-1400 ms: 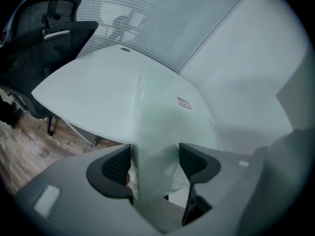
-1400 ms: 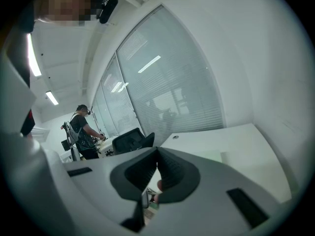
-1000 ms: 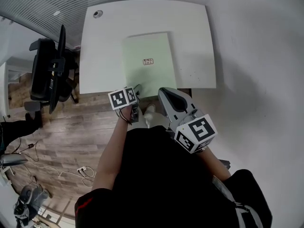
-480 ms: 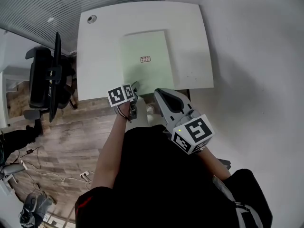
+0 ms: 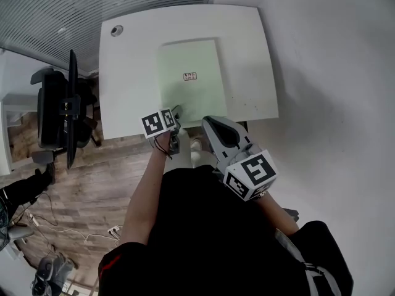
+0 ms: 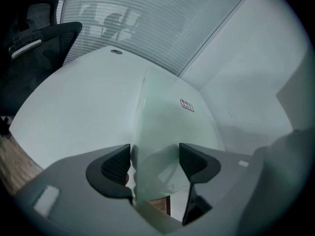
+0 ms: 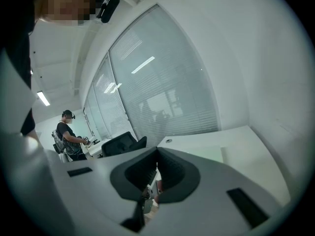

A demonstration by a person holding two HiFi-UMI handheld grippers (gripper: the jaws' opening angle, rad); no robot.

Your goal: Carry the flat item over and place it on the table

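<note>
**A:** So where was the flat sheet (image 5: 188, 79), and which way did it lie?

**B:** It lay face up on the white table (image 5: 129, 73), with a small label (image 5: 191, 76) near its middle. Its long axis ran away from the person toward the table's far edge, roughly in line with the table's sides. A short edge faced the person, at or very near the near rim.

**A:** And the tongs?

**B:** The left gripper (image 6: 155, 159) stood with its jaws well apart over the sheet's near left corner. That corner showed in the gap, but neither pad pinched it. The right gripper (image 7: 157, 167) hung just beside it, jaws pressed together on nothing.

**A:** How would the sheet have handled?

**B:** Thin, light and fairly stiff, I judged, since it lay dead flat. Its face was glossy enough to mirror a jaw, so it was probably slippery. Lying flat, it offered nothing to pinch from above. The near short edge at the rim looked the best hold, one jaw over and one under, close to the middle of that edge so the sheet would not swing
</note>
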